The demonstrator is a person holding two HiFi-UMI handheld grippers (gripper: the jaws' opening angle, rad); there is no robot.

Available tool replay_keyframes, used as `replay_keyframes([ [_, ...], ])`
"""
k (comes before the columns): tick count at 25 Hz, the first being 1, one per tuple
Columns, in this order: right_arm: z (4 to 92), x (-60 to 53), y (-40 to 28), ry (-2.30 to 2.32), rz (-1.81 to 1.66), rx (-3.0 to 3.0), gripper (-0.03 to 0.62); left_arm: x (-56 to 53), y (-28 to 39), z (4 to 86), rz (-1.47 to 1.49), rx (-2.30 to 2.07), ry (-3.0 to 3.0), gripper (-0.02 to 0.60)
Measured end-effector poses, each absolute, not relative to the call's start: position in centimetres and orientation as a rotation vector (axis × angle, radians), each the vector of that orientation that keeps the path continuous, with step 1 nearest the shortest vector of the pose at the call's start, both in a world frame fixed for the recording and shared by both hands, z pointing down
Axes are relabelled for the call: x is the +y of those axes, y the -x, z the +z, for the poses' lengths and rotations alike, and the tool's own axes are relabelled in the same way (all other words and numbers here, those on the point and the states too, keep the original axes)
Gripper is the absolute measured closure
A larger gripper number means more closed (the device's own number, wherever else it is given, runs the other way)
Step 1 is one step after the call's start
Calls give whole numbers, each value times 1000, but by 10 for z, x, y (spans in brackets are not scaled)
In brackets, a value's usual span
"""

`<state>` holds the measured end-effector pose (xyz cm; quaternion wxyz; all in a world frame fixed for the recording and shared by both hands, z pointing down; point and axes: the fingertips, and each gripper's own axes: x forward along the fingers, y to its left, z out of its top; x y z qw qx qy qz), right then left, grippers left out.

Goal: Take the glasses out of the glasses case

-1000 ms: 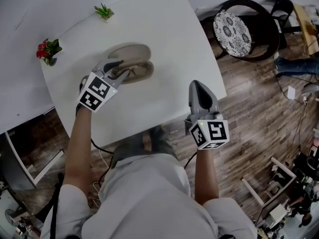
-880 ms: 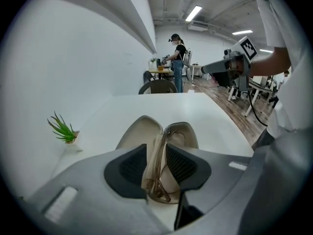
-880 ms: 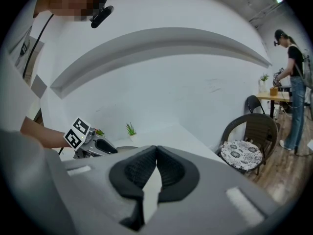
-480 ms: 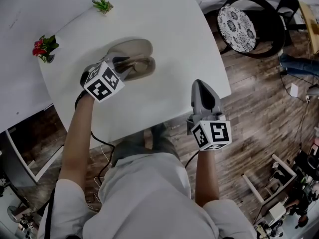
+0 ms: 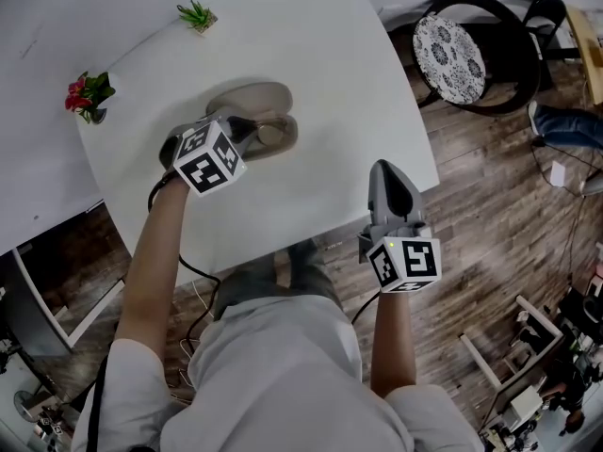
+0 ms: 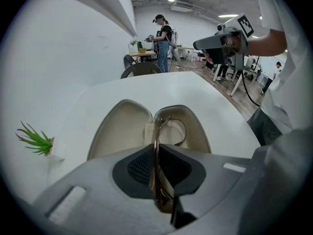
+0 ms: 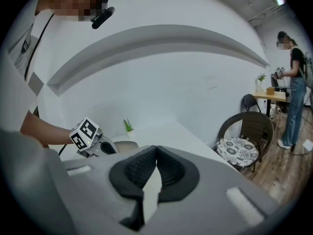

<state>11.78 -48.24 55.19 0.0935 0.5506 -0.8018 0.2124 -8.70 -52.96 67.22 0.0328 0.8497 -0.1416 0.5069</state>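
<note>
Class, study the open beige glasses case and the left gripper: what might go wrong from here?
1. The left gripper is closing its jaws on the thin metal-framed glasses, edge-on; the slender frame may bend or slip out.
2. Nothing steadies the open beige glasses case: the right gripper hangs shut and empty by the edge of the white table, so the case may drag or lift along.

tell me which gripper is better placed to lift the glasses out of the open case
Left. The left gripper sits over the open glasses case, its jaws closing with the glasses frame between them. The right gripper is shut and empty, near the table edge, apart from the case.
</note>
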Motion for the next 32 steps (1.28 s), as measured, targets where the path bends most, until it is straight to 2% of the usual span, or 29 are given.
replay_keyframes([
  [16, 542, -472, -114, -1643, 617, -2402, 591, -540, 94, 655, 1477, -674, -2656, 557],
  [32, 509, -459, -109, -1608, 556, -2501, 591, -543, 115, 576, 1274, -1090, -2667, 558],
])
